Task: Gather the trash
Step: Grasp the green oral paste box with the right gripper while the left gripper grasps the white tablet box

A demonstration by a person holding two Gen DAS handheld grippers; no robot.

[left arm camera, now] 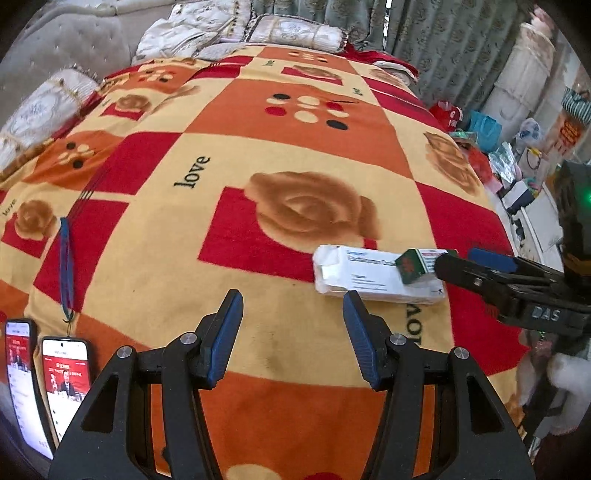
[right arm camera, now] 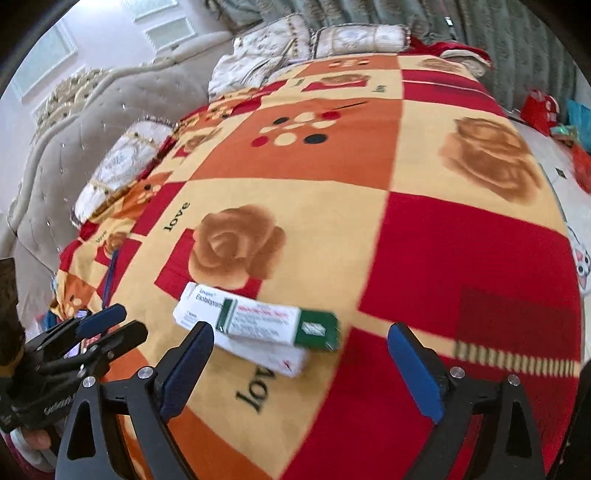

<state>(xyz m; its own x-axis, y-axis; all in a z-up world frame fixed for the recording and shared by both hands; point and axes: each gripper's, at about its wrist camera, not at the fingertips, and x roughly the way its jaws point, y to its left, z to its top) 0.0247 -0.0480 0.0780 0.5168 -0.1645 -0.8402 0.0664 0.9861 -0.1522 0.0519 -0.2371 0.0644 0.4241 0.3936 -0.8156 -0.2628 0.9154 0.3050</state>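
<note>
On the bed, a fleecy blanket (left arm camera: 229,221) of red, orange and cream squares with brown roses and the word "love" covers the whole mattress, with pale embroidered pillows (left arm camera: 295,31) along the tufted grey headboard (right arm camera: 74,140). Near the blanket's close edge lies a flat white cardboard medicine box (right arm camera: 266,354), and a smaller white-and-green carton (right arm camera: 280,323) rests slanted on top of it. Two smartphones (left arm camera: 66,373) with lit screens lie side by side at the left edge. The left tool (left arm camera: 293,339) hangs above bare blanket just left of the boxes, its blue ribbed pads half apart, gripping nothing. The right tool (right arm camera: 301,365) stands wide apart, straddling the boxes' near end without touching them.
</note>
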